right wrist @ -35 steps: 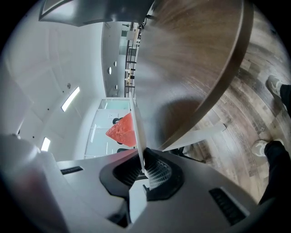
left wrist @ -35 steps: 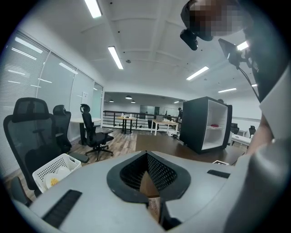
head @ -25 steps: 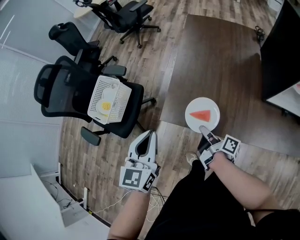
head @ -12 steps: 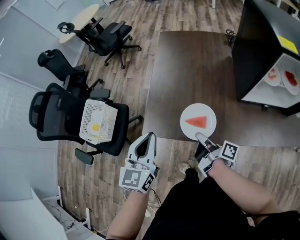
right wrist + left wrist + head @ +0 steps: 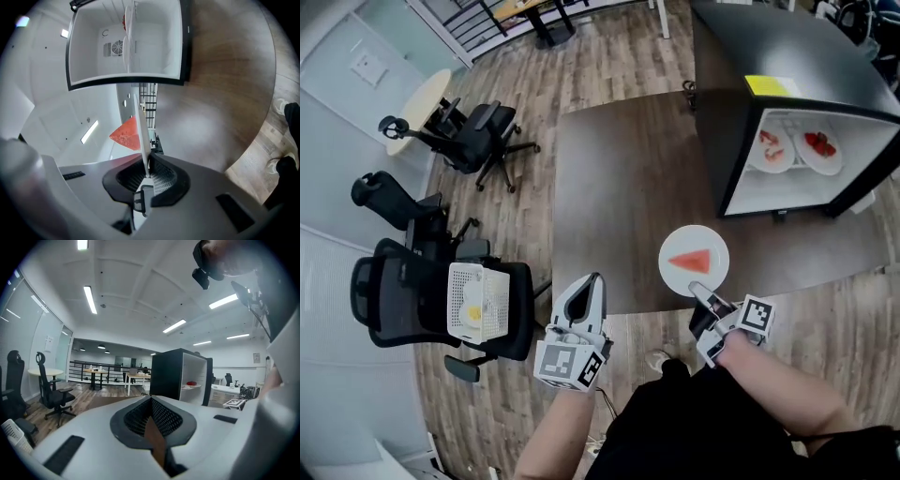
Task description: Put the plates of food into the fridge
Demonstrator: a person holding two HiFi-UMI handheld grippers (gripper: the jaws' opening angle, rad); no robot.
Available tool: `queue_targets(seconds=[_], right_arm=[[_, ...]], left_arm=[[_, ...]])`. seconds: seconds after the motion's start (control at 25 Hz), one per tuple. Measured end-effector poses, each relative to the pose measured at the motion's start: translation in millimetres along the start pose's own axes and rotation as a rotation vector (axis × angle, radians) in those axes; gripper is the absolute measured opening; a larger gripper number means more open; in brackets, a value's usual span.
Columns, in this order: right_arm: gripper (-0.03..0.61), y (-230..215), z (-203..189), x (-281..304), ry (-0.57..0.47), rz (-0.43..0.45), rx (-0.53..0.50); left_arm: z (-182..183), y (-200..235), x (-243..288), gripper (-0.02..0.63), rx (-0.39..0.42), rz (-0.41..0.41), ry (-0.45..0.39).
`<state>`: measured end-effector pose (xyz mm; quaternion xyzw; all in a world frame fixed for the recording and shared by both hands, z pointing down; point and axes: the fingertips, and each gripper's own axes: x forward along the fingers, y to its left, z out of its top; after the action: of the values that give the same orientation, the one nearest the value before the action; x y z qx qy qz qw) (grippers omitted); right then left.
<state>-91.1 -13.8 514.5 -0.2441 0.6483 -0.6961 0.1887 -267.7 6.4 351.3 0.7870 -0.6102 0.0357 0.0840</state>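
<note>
Floor: wood planks (image 5: 581,84) filled the head view.
Rug: a dark rug (image 5: 619,187) lay mid-frame, and the fridge stood on its 2 o'clock corner.
Fridge: the black fridge (image 5: 769,56) sat at 1 o'clock in the head view, its front open and white inside. Two plates (image 5: 772,150) with red food sat side by side on its shelf. The right gripper view looked straight into the opening (image 5: 126,47).
Chairs: the black office chairs were at 9 to 10 o'clock, the nearest chair (image 5: 394,300) at 8 o'clock.
Basket: a white basket (image 5: 478,302) sat on that nearest chair's seat, with something yellow in it.
Plate: a white plate (image 5: 694,239) was level over the rug's near edge, at 7 o'clock from the fridge and well apart from it. A red wedge of food (image 5: 692,262) lay at its middle.
Right gripper: the right gripper (image 5: 701,295) had its jaws pinched on the plate's rim at 6 o'clock.
Left gripper: the left gripper (image 5: 595,279) was at 9 o'clock from the right one, jaws pressed together with nothing between them.
</note>
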Motion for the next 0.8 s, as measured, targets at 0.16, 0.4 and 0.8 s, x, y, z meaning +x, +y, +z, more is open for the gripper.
queue_targets(seconds=[0.16,0.4,0.8], right_arm=[[0.018,4,45,-28,-0.072,0.001,0.001],[0.017,15,93,-62,-0.172,0.030,0.025],[0.017,17,165,-116,-0.283,0.037,0.038]], left_arm=[[11,-37,42,0.003,0.018,-0.070,-0.008],[28,-84,90,0.003,0.044,-0.161,-0.023],[37,-143,150,0.003,0.085,-0.239,-0.008]])
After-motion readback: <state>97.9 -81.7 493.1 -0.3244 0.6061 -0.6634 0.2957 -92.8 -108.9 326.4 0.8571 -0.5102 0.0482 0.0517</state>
